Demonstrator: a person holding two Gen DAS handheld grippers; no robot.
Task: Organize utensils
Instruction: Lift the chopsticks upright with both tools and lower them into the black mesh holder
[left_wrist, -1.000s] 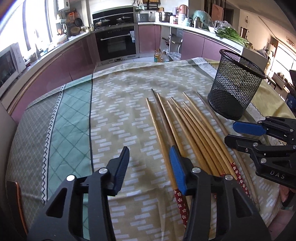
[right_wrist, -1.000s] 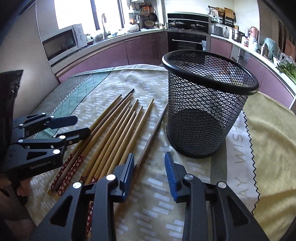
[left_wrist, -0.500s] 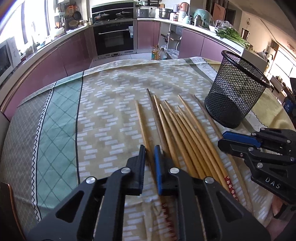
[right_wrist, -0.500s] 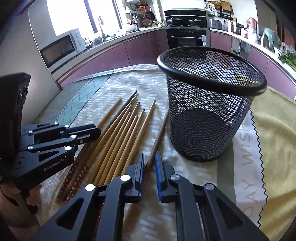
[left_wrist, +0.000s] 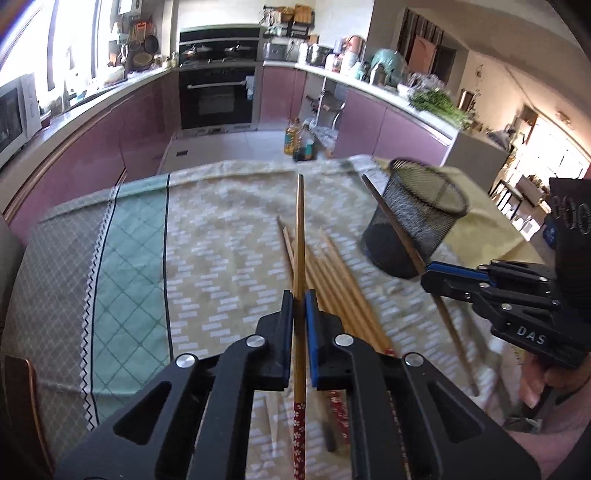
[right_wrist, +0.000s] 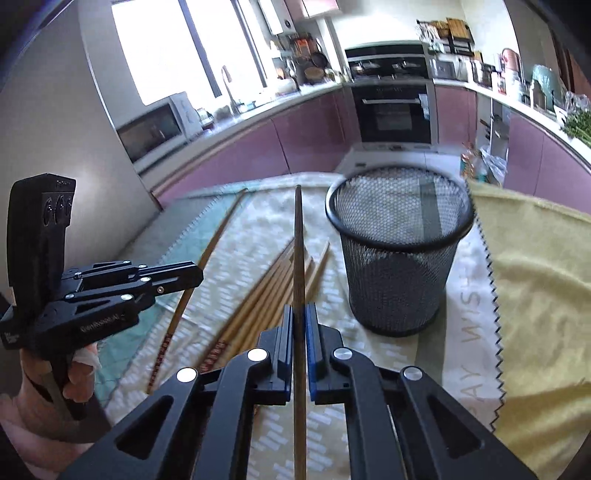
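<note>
My left gripper is shut on a pale bamboo chopstick with a red flowered end, lifted off the cloth and pointing away from me. My right gripper is shut on a darker brown chopstick, also raised. Each gripper shows in the other view: the right gripper with its dark stick, the left gripper with its pale stick. Several more chopsticks lie side by side on the tablecloth. The black mesh cup stands upright to the right of them, with nothing visible inside.
The round table wears a patterned beige and green cloth, with a yellow cloth under and right of the cup. A chair back shows at the near left edge. Kitchen cabinets and an oven are far behind.
Both grippers closed, each on one chopstick from the row, and rose with it. The two sticks now hang above the cloth and the views have tilted up.
</note>
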